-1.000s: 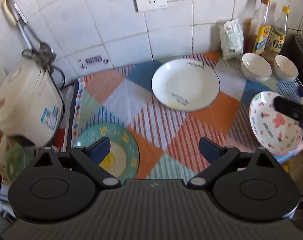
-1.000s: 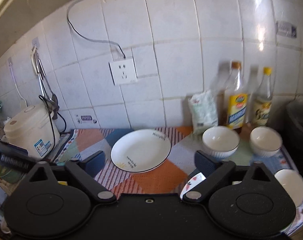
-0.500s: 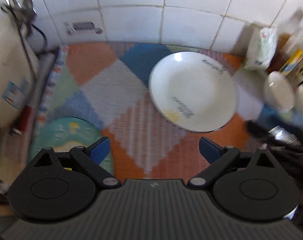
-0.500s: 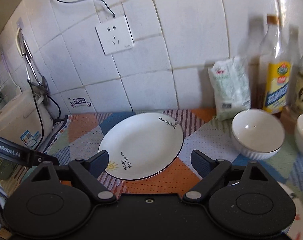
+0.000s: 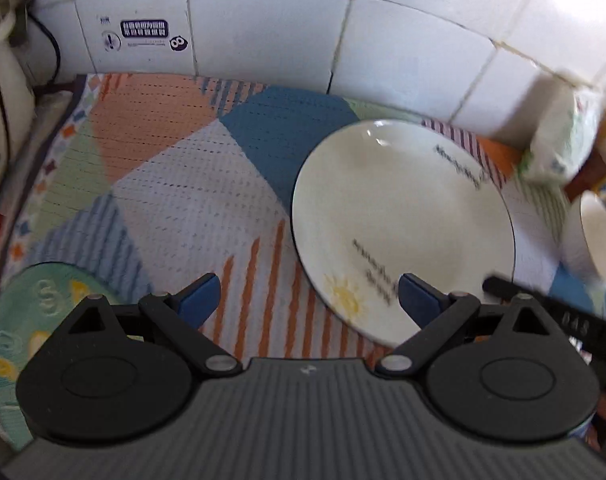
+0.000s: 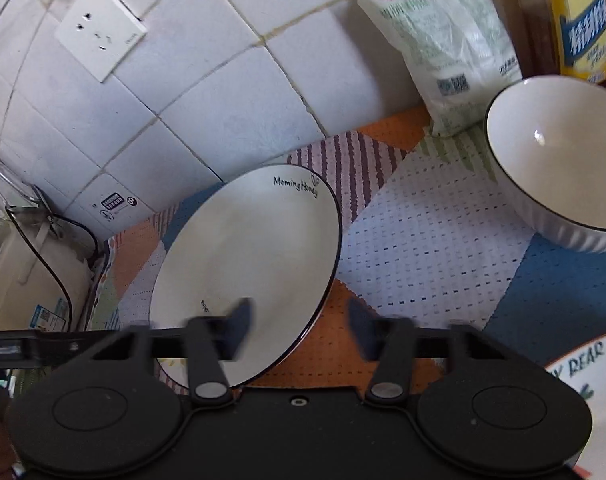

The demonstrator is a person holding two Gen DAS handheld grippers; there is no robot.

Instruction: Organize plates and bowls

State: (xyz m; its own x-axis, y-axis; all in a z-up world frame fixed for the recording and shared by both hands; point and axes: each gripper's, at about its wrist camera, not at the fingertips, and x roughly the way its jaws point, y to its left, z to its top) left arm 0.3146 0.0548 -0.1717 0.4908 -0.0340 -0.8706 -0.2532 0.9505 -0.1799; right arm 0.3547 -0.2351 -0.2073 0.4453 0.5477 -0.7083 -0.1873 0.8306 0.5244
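Compared with a second earlier, both views are brought much closer to the white plate (image 6: pixel 247 264), which lies flat on the patchwork mat (image 5: pixel 175 200) covering the desk, well forward of the tiled wall; this approach is judged to mark the plate as the first item to be gathered. The right hand-held gripper (image 6: pixel 299 326) is held low and tilted, its jaws spread and blurred astride the plate's near rim, nothing yet pinched. The left hand-held gripper (image 5: pixel 309 298) is held spread and empty just beside the plate's left edge, a white bowl (image 6: pixel 559 160) being left to the right.
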